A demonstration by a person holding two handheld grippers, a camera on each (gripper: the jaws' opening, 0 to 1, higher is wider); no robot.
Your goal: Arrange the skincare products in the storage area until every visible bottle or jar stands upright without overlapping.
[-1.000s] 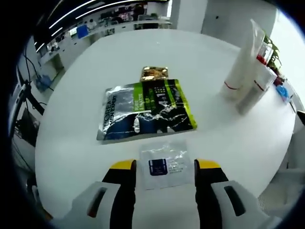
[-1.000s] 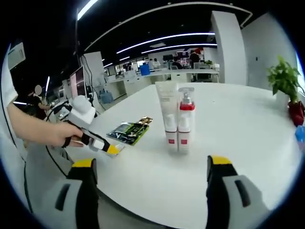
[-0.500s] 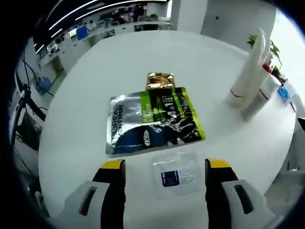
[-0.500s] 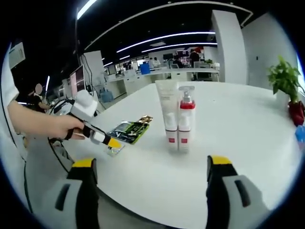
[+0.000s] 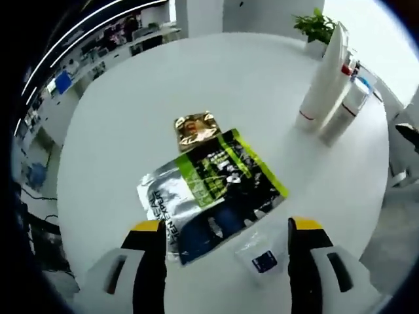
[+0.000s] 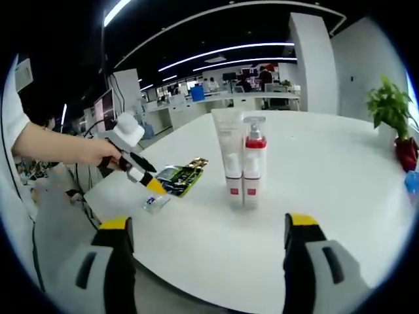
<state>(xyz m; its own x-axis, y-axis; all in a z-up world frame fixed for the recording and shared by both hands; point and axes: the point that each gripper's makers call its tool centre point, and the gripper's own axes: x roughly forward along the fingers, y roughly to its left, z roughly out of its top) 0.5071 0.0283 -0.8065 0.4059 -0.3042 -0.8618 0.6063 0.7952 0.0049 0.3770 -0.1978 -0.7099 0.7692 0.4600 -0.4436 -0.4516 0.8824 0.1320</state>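
A white tube (image 6: 226,158) and a white pump bottle with a red collar (image 6: 253,162) stand upright side by side on the white table (image 6: 340,170); in the left gripper view they are the tube (image 5: 322,82) and the bottle (image 5: 344,110) at the far right. A green and silver sachet (image 5: 213,193) lies flat, with a small gold sachet (image 5: 194,127) just beyond it and a small clear sachet (image 5: 260,256) nearer. My left gripper (image 5: 226,232) hangs open above the sachets. It appears as the left gripper (image 6: 152,185) in a hand. My right gripper (image 6: 208,229) is open, short of the bottles.
A potted plant (image 6: 393,114) stands at the table's far right edge, with a blue item (image 6: 412,183) beside it. The table's near edge (image 6: 131,229) curves below my right gripper. Office desks and a pillar (image 6: 314,62) lie beyond.
My left gripper has risen and tilted forward over the sachets, so the green sachet now lies between its jaws in view. The right gripper and the bottles have held still.
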